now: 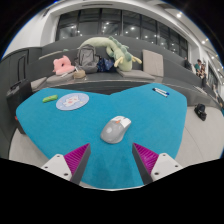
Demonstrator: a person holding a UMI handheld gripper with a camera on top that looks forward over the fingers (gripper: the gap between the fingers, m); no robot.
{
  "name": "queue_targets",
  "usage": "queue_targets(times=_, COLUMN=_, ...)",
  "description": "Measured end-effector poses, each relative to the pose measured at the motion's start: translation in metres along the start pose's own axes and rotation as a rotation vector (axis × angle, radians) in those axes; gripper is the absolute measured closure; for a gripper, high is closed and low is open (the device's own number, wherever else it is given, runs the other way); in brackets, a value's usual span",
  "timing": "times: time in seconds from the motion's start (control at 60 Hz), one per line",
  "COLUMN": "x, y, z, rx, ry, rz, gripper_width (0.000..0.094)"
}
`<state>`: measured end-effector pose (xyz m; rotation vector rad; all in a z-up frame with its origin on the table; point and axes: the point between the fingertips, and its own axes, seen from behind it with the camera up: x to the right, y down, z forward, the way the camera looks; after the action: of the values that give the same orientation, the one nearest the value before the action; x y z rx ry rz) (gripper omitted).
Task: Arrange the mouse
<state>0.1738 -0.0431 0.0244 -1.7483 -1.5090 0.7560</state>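
Gripper view over a teal tabletop point(150, 115), read from left to right. Near the left edge lies a small green object point(49, 98), marker-like, too small to identify with certainty. Just beside it, further in, lies a pale round disc point(72, 101) bearing a faint print that cannot be read. Behind these, beyond the tabletop's far edge, a pink object point(63, 66) rests on a grey ledge next to a green and cream plush toy point(108, 52); the toy's lower part merges with dark items behind it and its outline is hard to separate.

At centre, the mouse point(116, 129), light grey, sits on the tabletop just ahead of the fingers and slightly left of the midline between them, touching neither. The gripper point(113, 160) has its fingers spread wide, holding nothing; only the magenta pads point(79, 157) and part of the white finger bodies show, the rest being cut off below.

Toward the right far edge lies a small white object point(161, 92) with a teal tip, indistinct. Beyond it, windows and furniture appear blurred and curved.
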Motion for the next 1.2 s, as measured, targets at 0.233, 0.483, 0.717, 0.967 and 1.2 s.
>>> queue_targets(times=0.233, x=-0.003, y=-0.018, z=0.072, rx=-0.003, ry=-0.018, rz=-0.008, gripper_width=0.0081)
queue_targets(times=0.483, x=-0.008, y=-0.046, z=0.130, rx=-0.023, ry=-0.024, rz=0.011, gripper_width=0.0073)
queue_targets(times=0.717, x=-0.014, y=-0.056, z=0.158, rx=-0.064, ry=-0.009, rz=-0.011, gripper_width=0.0143)
queue_targets(times=0.967, x=-0.018, y=-0.064, z=0.155, rx=-0.069, ry=0.013, rz=-0.069, gripper_width=0.0592)
queue_targets(times=1.2, x=-0.075, y=-0.204, z=0.150, rx=0.078, ry=-0.077, rz=0.021, gripper_width=0.0597)
